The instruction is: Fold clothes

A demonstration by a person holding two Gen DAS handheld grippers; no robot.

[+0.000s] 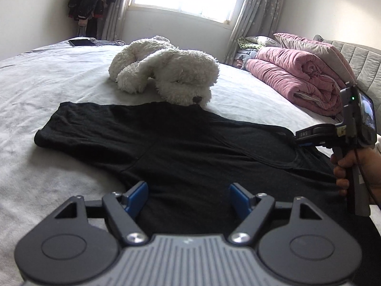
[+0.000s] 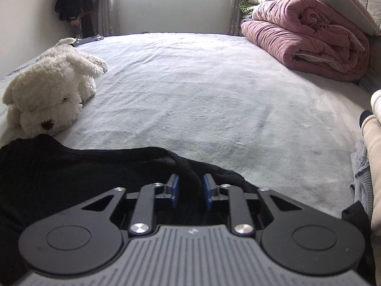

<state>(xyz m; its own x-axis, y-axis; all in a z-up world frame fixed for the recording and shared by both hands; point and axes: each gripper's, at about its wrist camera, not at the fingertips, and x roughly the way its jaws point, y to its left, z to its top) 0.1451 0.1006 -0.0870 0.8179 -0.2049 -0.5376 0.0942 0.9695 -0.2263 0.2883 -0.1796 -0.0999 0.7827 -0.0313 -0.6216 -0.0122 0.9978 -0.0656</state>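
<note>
A: Left wrist view: black garment (image 1: 181, 147) spread flat on the bed (image 1: 47, 76), long axis running side to side, far edge touching the white plush dog (image 1: 171, 71).
B: Left hand-held gripper (image 1: 188, 199)?
A: Released, jaws wide, hovering over the garment's near edge, nothing between the pads.
B: Right hand-held gripper (image 2: 189, 191)?
A: Right wrist view: at the garment's right end, away from the plush dog; a ridge of black cloth (image 2: 190, 174) between the blue pads. Seems clenched on that fold, though a narrow gap shows.
B: Nearer hand for the next grasp?
A: Left, probably; cloth directly below and ahead.
</note>
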